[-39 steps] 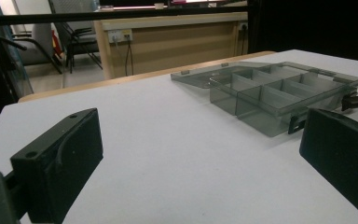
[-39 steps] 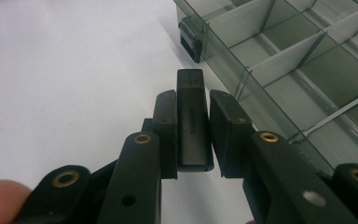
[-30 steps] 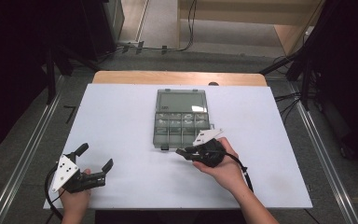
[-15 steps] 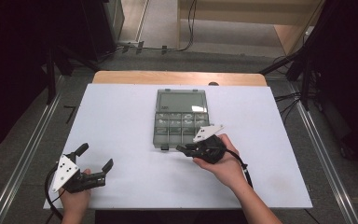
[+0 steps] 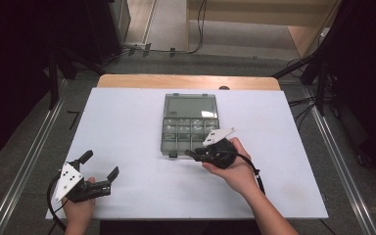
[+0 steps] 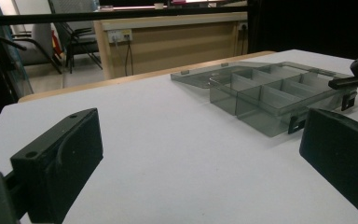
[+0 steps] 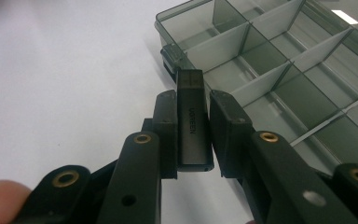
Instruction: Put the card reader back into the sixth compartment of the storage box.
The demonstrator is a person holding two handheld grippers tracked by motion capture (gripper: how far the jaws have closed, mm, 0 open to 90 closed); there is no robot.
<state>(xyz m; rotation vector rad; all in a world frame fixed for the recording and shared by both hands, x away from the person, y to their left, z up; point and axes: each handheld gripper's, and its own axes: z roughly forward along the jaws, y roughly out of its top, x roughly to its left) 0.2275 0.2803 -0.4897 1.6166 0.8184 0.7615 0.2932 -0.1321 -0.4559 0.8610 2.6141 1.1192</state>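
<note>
A smoky clear compartment box [image 5: 190,128] lies open in the middle of the white table [image 5: 122,122], its lid flat behind it. My right gripper [image 5: 192,154] hovers at the box's near front edge, shut on a small black adapter [image 7: 193,119] with pale lettering. In the right gripper view the adapter stands upright between the jaws, just before the box's front latch [image 7: 171,53] and its empty compartments [image 7: 279,60]. Near the table's front left corner, my left gripper [image 5: 100,165] is open and holds nothing. The left gripper view shows the box [image 6: 279,95] and the right gripper's tip [image 6: 349,81] beyond its wide-open jaws.
A wooden strip [image 5: 186,81] borders the table's far edge. Metal rails [image 5: 29,161] run along both sides, with cables [image 5: 308,105] on the floor to the right. In the left gripper view, a wooden counter [image 6: 177,37] and chairs [image 6: 70,42] stand behind the table.
My right gripper has edged slightly toward the box's front edge, still holding the black adapter. The left gripper has stayed put.
</note>
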